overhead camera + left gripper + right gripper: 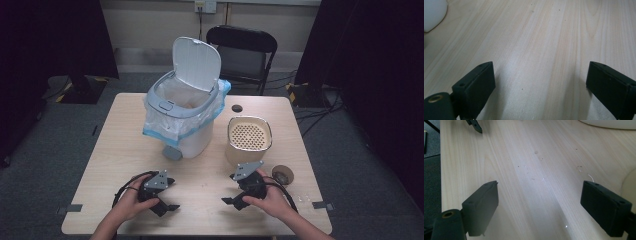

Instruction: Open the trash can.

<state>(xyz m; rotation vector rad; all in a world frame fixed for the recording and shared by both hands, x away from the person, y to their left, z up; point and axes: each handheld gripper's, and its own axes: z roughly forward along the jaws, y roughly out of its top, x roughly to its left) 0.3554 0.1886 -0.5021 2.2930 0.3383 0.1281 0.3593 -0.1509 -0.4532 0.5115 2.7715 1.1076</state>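
A white pedal bin (187, 112) stands at the table's middle back with its lid up and a clear blue-edged bag folded over its rim. To its right sits a cream container (249, 140) with a perforated insert. My left gripper (172, 194) rests low over the table's front left, held by a hand, open with nothing between its jaws (540, 75). My right gripper (230, 189) sits at the front right, just in front of the cream container, also open and empty (539, 202). The two grippers point toward each other.
A small brown round object (281, 175) lies right of my right hand. A black disc (236, 108) sits behind the cream container. The bin's base (431, 12) shows at the left gripper view's top left. A black chair (243, 55) stands behind the wooden table (200, 175).
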